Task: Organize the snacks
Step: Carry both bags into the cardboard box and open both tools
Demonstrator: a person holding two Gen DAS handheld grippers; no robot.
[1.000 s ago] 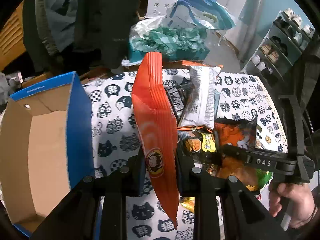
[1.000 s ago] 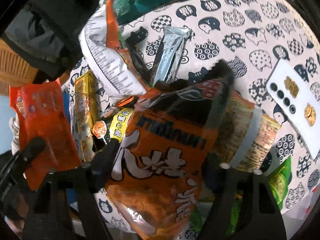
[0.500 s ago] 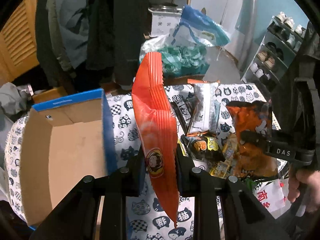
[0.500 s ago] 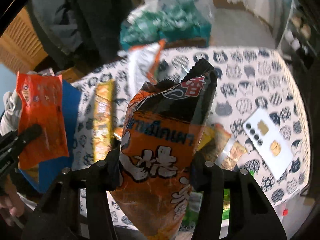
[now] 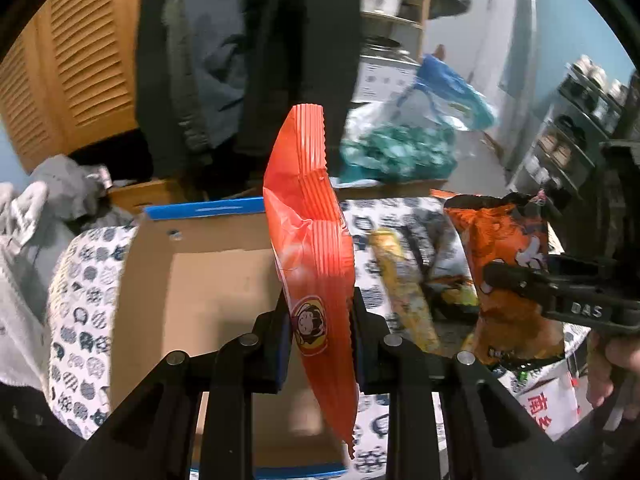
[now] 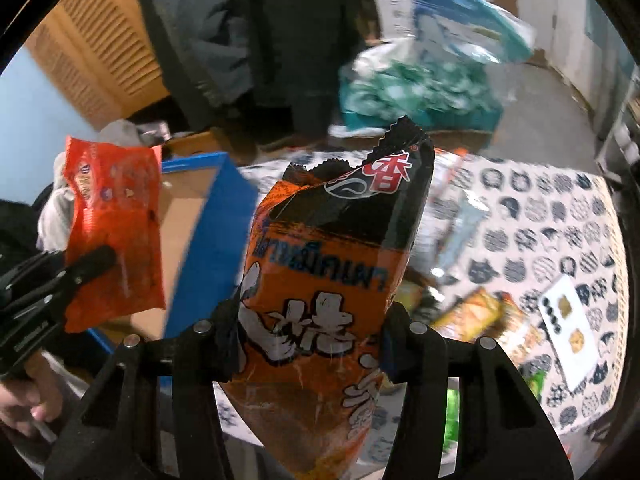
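Progress early — blue-edged cardboard box (image 5: 208,292) at lower left shows bare floor; left gripper (image 5: 320,320) clamped on red-orange foil snack bag (image 5: 312,248) above it, right gripper (image 6: 308,340) clamped on orange-black crisp packet (image 6: 332,272); loose snacks (image 5: 400,280) remain on cat-print tablecloth (image 6: 540,216)

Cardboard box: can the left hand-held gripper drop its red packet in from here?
Probably yes. The left hand-held gripper holds the red packet above the open cardboard box, nothing between.
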